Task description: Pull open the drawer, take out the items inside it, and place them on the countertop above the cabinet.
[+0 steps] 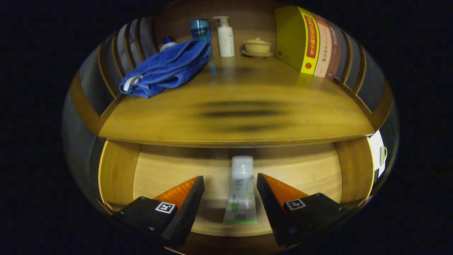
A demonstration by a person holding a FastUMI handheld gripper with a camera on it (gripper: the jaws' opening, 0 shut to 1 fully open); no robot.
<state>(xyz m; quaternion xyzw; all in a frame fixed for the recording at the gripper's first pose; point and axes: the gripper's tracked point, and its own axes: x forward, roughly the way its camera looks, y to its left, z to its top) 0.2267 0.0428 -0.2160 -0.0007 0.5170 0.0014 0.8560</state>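
The wooden drawer point(116, 170) stands pulled open under the countertop point(233, 113). A white squeeze tube point(241, 191) with green print lies flat on the drawer's floor, cap pointing toward the cabinet. My gripper point(230, 184) hovers open over the drawer, its two fingers on either side of the tube with a gap on each side; neither finger touches it. On the countertop beyond lies a folded blue towel point(166, 67).
At the back of the countertop stand a blue bottle point(200, 30), a white pump bottle point(225, 37) and a lidded yellow bowl on a saucer point(257, 47). Upright books point(308, 42) line the right. Slatted wooden rails enclose both sides.
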